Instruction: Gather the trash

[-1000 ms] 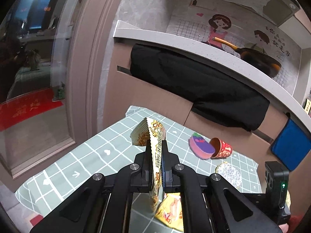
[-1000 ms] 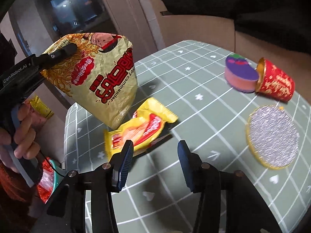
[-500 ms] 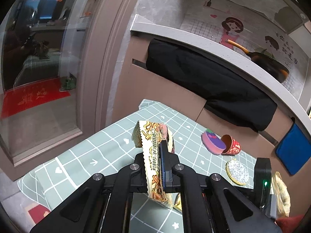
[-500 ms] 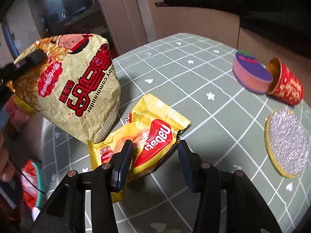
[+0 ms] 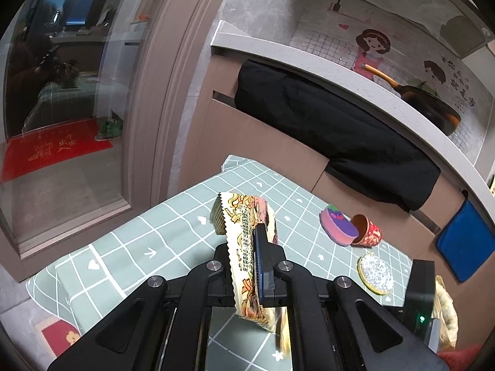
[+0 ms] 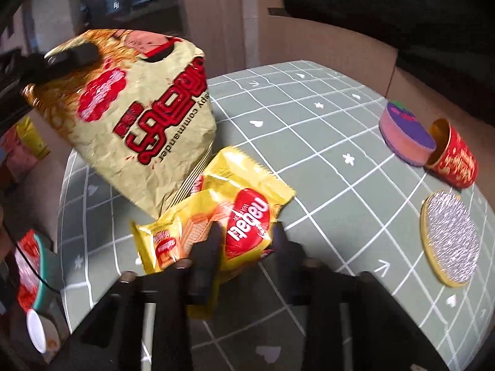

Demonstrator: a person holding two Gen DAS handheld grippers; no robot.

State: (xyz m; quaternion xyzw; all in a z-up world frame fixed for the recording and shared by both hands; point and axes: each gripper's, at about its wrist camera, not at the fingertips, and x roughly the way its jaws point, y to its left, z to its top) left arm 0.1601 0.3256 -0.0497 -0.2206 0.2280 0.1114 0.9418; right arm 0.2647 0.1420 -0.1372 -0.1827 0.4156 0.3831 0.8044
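Note:
A crumpled beige and red noodle snack bag (image 6: pixel 139 117) hangs above the table's left part, with my left gripper (image 5: pixel 252 241) shut on its top edge. In the left wrist view the bag (image 5: pixel 239 216) shows edge-on between the fingers. Just below it, a yellow wafer wrapper (image 6: pixel 247 216) lies on the green checked tablecloth (image 6: pixel 309 123). My right gripper (image 6: pixel 246 241) is low over that wrapper. Its jaws are closing, and the wrapper's red-labelled end is pinched between the two dark fingers.
To the right on the cloth lie a pink and purple round box (image 6: pixel 405 136), a red paper cup (image 6: pixel 454 160) on its side and a round foil lid (image 6: pixel 450 235). A teal bin (image 6: pixel 34 266) holding wrappers sits low at the left. A counter with black cloth (image 5: pixel 340 123) stands behind.
My right gripper has come down onto the yellow wafer wrapper and its wide jaws have closed in on it. The left gripper still holds the snack bag, shifted slightly.

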